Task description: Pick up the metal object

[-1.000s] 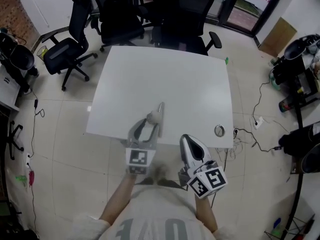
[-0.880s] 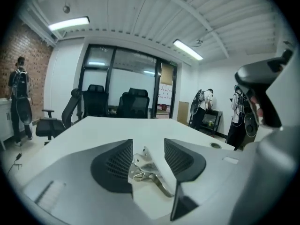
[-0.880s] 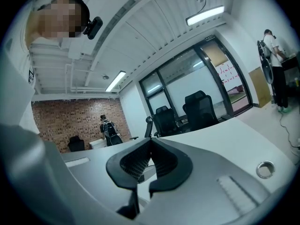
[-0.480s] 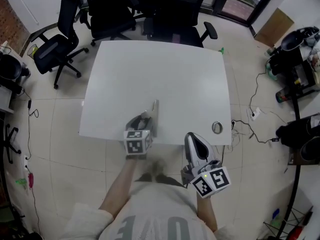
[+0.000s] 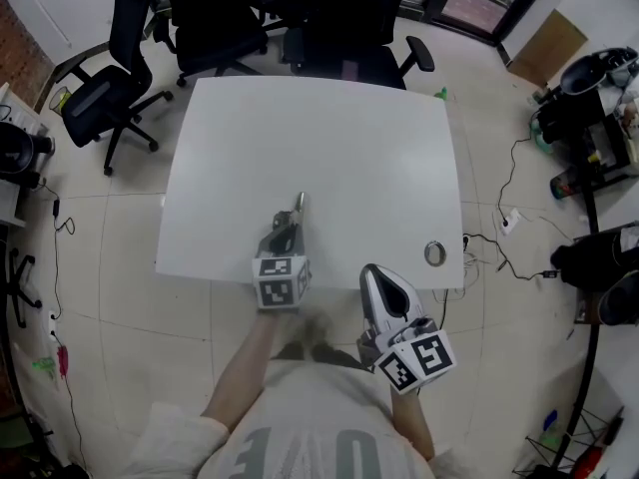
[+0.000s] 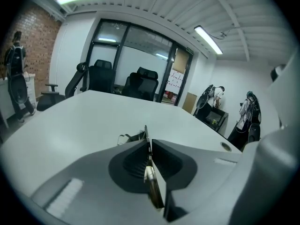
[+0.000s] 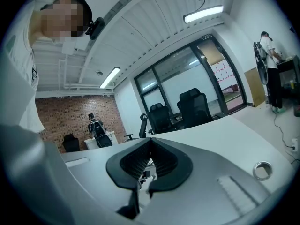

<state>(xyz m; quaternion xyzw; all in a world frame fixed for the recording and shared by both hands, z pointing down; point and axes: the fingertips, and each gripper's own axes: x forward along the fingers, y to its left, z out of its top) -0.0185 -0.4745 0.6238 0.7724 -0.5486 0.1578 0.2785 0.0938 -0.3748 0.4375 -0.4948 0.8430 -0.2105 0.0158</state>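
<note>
The metal object is a thin flat strip at the near side of the white table; its far end sticks out past my left gripper. In the left gripper view the strip stands on edge between the jaws of the left gripper, which are closing and press on it from both sides. My right gripper hangs off the table's near edge, to the right of the left one. Its jaws meet with nothing between them in the right gripper view.
A round cable grommet sits in the table's near right corner. Black office chairs stand at the far and left sides. Cables and equipment lie on the tiled floor to the right.
The left gripper's jaws stood wide around the strip a second ago and have now come together on it. The right gripper has stayed roughly where it was.
</note>
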